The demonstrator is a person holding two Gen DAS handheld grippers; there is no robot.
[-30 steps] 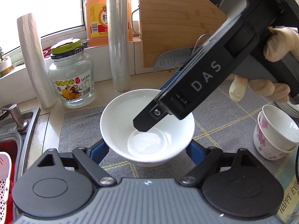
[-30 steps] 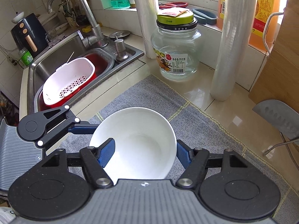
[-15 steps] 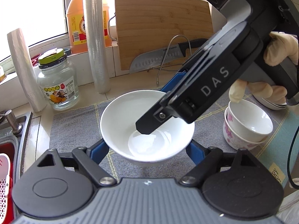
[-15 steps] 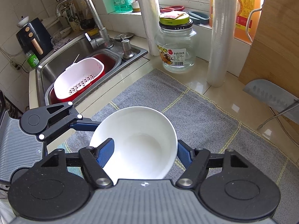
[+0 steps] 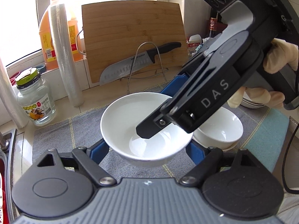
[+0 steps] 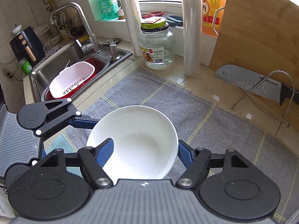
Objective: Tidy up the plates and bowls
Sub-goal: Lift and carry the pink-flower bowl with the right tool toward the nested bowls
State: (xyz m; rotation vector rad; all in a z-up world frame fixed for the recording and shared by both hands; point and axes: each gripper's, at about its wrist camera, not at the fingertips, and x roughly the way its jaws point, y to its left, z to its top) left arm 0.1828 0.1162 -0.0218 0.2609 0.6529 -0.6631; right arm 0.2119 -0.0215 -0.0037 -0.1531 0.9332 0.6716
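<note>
Above the grey mat (image 6: 186, 112), the white bowl (image 5: 142, 130) hangs between both grippers: the left gripper (image 5: 147, 147) clamps its outer walls from both sides, while the right gripper (image 6: 143, 149) pinches its rim, one finger (image 6: 104, 149) inside and one outside. Glazed walls are probably slippery, so uneven pull between the hands could tip or drop it onto the second bowl (image 5: 220, 128) just beside.

L wrist cam: close, angled down past its jaws, facing cutting board (image 5: 130, 37). R wrist cam: close, steeper, facing sink (image 6: 74, 59). Shared betw both jaws: white bowl (image 5: 130, 130), grey mat (image 6: 168, 97).
</note>
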